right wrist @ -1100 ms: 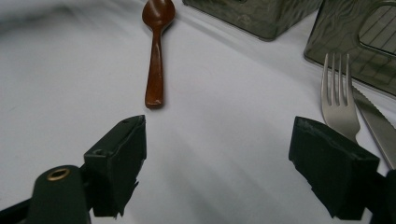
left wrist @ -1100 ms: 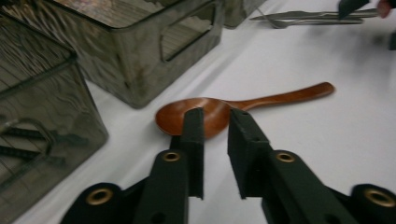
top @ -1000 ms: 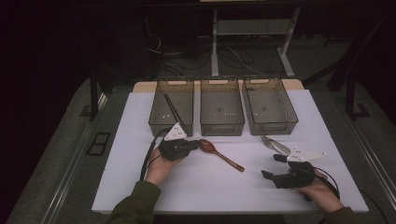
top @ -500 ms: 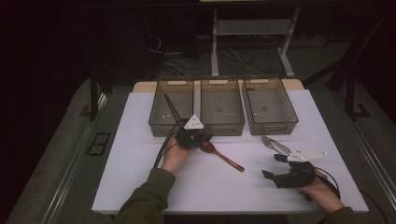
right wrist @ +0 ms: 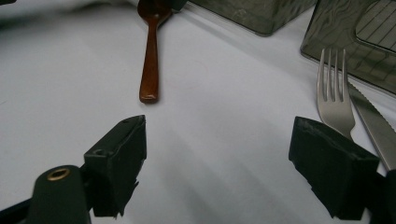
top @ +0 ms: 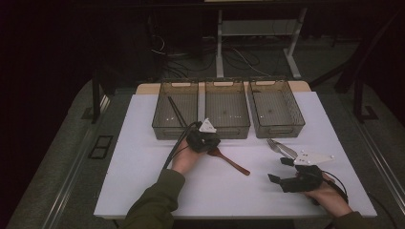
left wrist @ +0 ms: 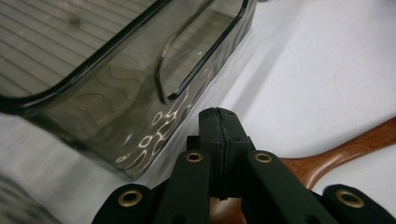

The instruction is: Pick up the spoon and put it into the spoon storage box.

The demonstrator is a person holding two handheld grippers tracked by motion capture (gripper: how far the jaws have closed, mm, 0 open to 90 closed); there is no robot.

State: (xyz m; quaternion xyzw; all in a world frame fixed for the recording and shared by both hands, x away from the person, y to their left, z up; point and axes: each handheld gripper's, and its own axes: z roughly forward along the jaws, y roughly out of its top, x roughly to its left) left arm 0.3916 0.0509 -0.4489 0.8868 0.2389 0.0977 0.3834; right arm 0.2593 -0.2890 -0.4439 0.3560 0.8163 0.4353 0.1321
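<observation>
While the left tool (top: 213, 144) sits pinched together over the bowl of the brown wooden spoon (top: 232, 162), not gripping it, sorting is barely begun. Left smoky plastic bin (top: 173, 110) holds dark sticks; the other two look empty. Right tool (top: 282, 171) gapes wide at five o'clock beside the steel fork (right wrist: 332, 93) and knife (right wrist: 373, 123).

Your high view is dim and soft: only the white counter (top: 143, 162) catches light, and the room around it sinks into near black. Your left tool view shows wavy glare on the bin (left wrist: 140, 126) wall, with the black jaws close up and slightly blurred. In your right tool view the fork (right wrist: 332, 93) gleams, and soft shadows fall under the jaws.
</observation>
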